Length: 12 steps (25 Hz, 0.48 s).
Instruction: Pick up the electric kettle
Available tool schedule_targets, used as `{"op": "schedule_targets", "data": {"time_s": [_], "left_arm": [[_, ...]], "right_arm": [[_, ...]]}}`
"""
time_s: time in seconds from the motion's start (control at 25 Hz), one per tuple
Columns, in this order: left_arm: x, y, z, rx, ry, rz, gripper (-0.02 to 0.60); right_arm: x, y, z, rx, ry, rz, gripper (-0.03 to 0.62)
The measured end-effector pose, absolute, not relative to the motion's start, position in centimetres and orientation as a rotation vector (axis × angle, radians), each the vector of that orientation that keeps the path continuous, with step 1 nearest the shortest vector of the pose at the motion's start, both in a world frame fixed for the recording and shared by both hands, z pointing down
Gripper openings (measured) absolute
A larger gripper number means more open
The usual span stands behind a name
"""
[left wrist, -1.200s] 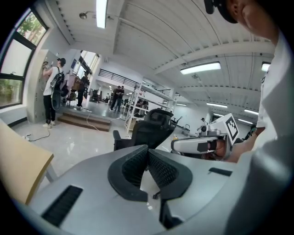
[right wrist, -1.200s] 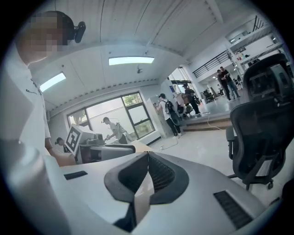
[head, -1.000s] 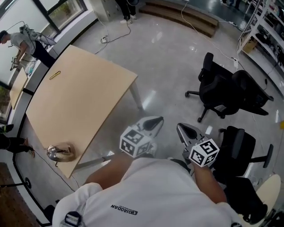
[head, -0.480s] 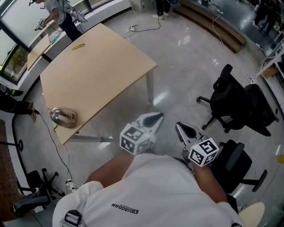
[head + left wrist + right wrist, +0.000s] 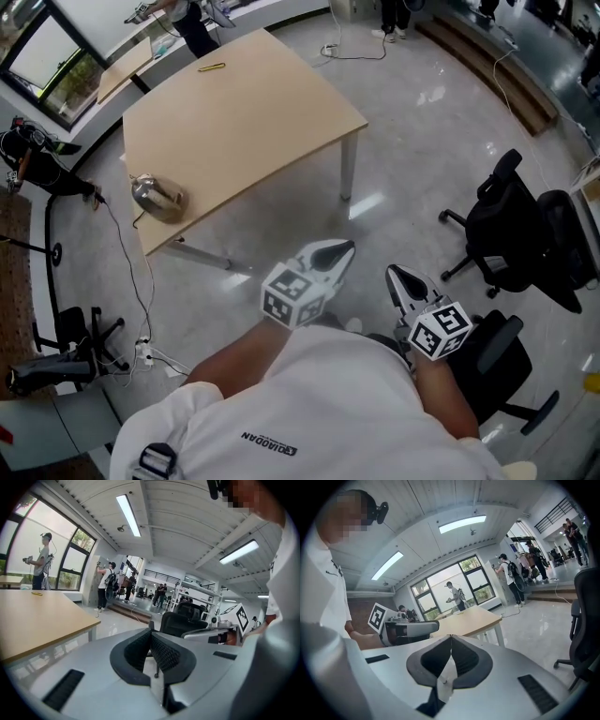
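The electric kettle (image 5: 157, 197), shiny steel with a brownish handle, stands near the front left corner of the light wooden table (image 5: 253, 112), and its cord hangs off the edge. Both grippers hover over the bare floor, well short of the table and to the kettle's right. My left gripper (image 5: 345, 247) is shut and empty, its pads meeting at the tip (image 5: 151, 632). My right gripper (image 5: 392, 272) is likewise shut on nothing (image 5: 451, 637). Neither gripper view shows the kettle.
Black office chairs (image 5: 530, 234) stand on the grey floor at the right, another (image 5: 497, 361) by my right arm. The kettle's cable runs down to a socket strip (image 5: 142, 352) beside a black stand (image 5: 66, 352). A yellow object (image 5: 212, 67) lies at the table's far side. People stand beyond.
The head view has swung toward the table: table and kettle have slid up and right in the picture, the chairs toward the right edge. Both grippers stay shut and side by side.
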<state>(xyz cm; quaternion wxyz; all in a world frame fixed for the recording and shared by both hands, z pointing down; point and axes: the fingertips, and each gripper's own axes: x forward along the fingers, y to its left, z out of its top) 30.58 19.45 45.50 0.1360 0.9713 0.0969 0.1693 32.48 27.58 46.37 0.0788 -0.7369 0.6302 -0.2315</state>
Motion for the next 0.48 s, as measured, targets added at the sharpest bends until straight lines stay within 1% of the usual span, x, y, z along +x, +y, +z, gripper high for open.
{"op": "schedule_targets", "data": {"time_s": [0.28,0.48], "left_arm": [[25.9,19.1,46.4,2.806,0.116,0.554,-0.005],[22.6,16.9,45.7,2.81,-0.01,0.539,-0.005]], "right_arm": [[29.3,26.6,46.8,-2.078,1.998,-0.717,0.021],[26.8,24.4,46.6,-1.994,2.102,-0.717,0.021]]}}
